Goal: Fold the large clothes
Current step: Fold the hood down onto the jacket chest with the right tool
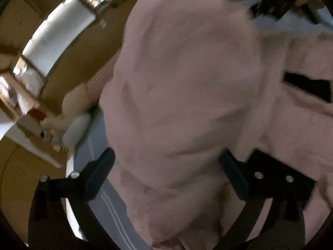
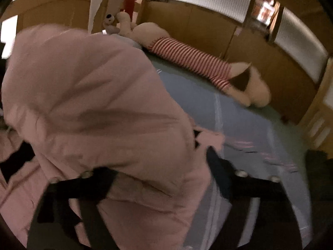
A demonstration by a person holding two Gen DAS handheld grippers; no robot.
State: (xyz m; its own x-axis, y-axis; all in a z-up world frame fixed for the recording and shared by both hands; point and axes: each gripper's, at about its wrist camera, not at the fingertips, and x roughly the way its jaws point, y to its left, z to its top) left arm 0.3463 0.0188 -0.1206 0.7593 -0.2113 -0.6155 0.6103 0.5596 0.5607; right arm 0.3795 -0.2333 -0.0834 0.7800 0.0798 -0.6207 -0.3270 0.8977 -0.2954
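pink garment [image 2: 100,95] – 1 | striped plush toy [image 2: 187,56] – 1 | small plush dog [image 2: 109,24] – 1 | bed [image 2: 245,120] – 1

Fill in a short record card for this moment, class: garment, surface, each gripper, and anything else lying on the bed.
garment: pink padded coat, bulky, bunched and lifted, not yet folded flat
surface: blue-grey bed sheet
left gripper: jaws wide apart, coat fabric lying between them; grip cannot be told
right gripper: jaws wide apart, coat fabric between them; grip cannot be told
other items: long plush toy in a red-and-white striped top, against the wooden surround
image quality: motion-blurred
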